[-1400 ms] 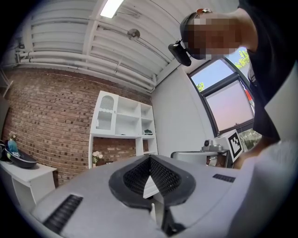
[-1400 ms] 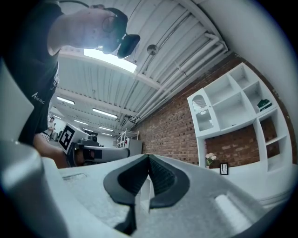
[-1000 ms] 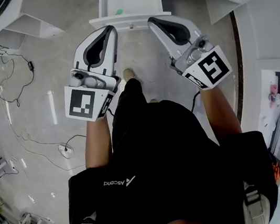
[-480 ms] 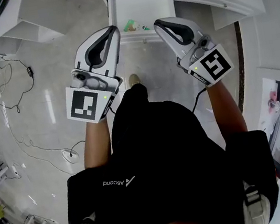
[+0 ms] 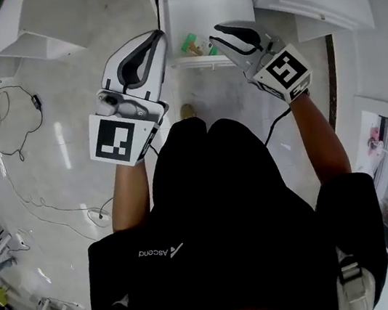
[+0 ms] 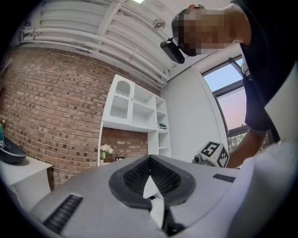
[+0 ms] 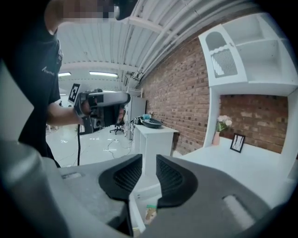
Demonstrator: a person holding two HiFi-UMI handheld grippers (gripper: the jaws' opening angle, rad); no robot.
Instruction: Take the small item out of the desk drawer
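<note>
White drawer [image 5: 207,2] cut off at head view's top edge, front corner hidden under right gripper [image 5: 217,31]. Green-and-tan small item [image 5: 190,42] inside near front, too small to identify. From right gripper view, glimpsed below narrow, opening jaws, none of it between them. Left gripper [image 5: 155,38] beside drawer, jaws closed together, empty.
</note>
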